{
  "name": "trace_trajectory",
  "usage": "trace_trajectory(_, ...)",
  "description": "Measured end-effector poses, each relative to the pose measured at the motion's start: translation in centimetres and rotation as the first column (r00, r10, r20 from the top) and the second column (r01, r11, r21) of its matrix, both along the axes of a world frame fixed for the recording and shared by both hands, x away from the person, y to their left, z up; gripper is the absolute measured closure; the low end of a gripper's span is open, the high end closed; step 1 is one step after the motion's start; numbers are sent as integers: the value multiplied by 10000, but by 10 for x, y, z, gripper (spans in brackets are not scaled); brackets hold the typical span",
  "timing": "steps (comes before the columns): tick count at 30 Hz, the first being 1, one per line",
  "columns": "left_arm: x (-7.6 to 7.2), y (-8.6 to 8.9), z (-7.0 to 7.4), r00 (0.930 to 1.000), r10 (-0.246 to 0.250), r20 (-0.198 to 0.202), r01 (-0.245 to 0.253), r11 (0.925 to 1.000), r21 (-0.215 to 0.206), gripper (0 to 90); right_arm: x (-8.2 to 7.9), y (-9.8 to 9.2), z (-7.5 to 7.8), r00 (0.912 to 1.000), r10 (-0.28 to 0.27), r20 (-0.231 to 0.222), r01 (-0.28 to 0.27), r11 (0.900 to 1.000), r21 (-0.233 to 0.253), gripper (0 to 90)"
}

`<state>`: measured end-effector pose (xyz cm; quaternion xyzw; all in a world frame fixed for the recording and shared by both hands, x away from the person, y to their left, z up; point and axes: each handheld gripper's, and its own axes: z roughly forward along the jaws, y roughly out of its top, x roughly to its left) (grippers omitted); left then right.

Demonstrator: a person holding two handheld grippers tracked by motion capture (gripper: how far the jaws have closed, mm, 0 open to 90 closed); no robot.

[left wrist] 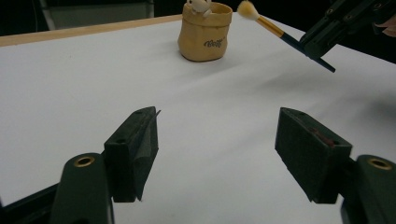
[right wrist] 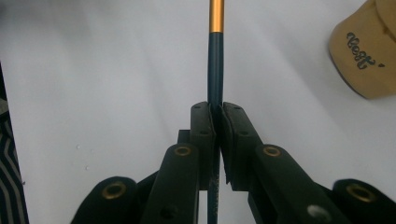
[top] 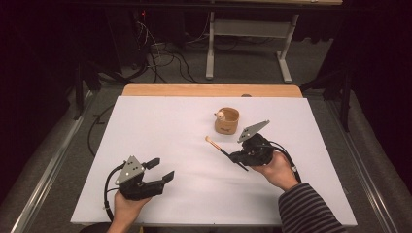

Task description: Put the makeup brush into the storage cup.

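My left gripper (top: 163,170) sits low in my left hand (top: 127,206), its two jaws spread wide apart with nothing between them. In the left gripper view its pads (left wrist: 140,144) stand well apart and angled outward, and beyond them, off to the upper right, my other gripper hangs in the air. My right gripper (top: 236,158) rests in my right hand (top: 278,170), which comes out of a striped sleeve (top: 306,208). Its jaws are pressed together, pinching a thin brush (right wrist: 215,70) that runs straight out ahead of the fingertips. The grey plate (top: 252,130) on top tilts up and away from my wrist.
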<state>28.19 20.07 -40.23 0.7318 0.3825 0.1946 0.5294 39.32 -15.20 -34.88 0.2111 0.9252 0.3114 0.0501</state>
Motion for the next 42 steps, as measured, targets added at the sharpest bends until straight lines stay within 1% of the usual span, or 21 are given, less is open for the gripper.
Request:
trace_trajectory(3, 0, 0, 0, 10000, -24, 8, 24, 10000, 31, 307, 0, -4, 1, 10000, -39, 26, 39, 9999, 129, 859)
trace_trajectory(4, 0, 0, 0, 10000, -33, 8, 33, 10000, 33, 307, -2, -7, 2, 9998, -211, -36, 212, 9993, 301, 859)
trace_trajectory(7, -1, 0, 0, 10000, -34, 12, 34, 10000, 34, 307, -3, -10, 3, 9999, -150, 55, 148, 9992, 383, 859)
trace_trajectory(8, -1, 0, 0, 10000, -21, 13, 21, 10000, 3, 307, -5, -12, 3, 9997, -235, 24, 234, 9981, 563, 859)
trace_trajectory(12, 0, 0, 0, 10000, -13, 5, 13, 10000, 5, 307, -7, -18, 4, 9994, -303, 152, 290, 9963, 806, 859)
trace_trajectory(15, 0, 0, 0, 10000, -15, 10, 15, 10000, 14, 307, -8, -21, 3, 9991, -404, 129, 388, 9935, 1073, 859)
trace_trajectory(20, 0, 0, 0, 10000, -2, 6, 2, 10000, 0, 307, -10, -28, 4, 9979, -624, 179, 595, 9896, 1311, 859)
trace_trajectory(23, 0, 1, 0, 10000, 0, -14, 0, 10000, -5, 307, -11, -31, 4, 9976, -650, 259, 607, 9881, 1412, 859)
trace_trajectory(25, 0, 0, 0, 10000, -8, 6, 8, 10000, -4, 307, -12, -35, 5, 9962, -828, 275, 775, 9846, 1569, 860)
trace_trajectory(26, 0, 0, 0, 10000, -9, 8, 9, 10000, -10, 307, -12, -36, 5, 9962, -805, 321, 739, 9827, 1698, 859)
trace_trajectory(30, -1, 0, 0, 10000, -19, 9, 19, 10000, 1, 307, -14, -41, 4, 9948, -964, 320, 890, 9791, 1827, 859)
trace_trajectory(33, 0, 0, 0, 10000, -2, -10, 2, 10000, -14, 307, -16, -46, 3, 9918, -1133, 587, 994, 9745, 2011, 859)
trace_trajectory(38, 0, -1, 0, 10000, -15, -18, 15, 10000, 14, 307, -19, -53, 5, 9862, -1463, 776, 1247, 9643, 2337, 859)
trace_trajectory(39, 0, -1, 0, 10000, -7, -14, 7, 10000, -2, 307, -19, -54, 6, 9856, -1461, 853, 1229, 9649, 2323, 859)
trace_trajectory(42, -1, -1, 0, 10000, -21, -11, 21, 10000, 22, 307, -19, -56, 7, 9825, -1589, 968, 1319, 9618, 2398, 859)
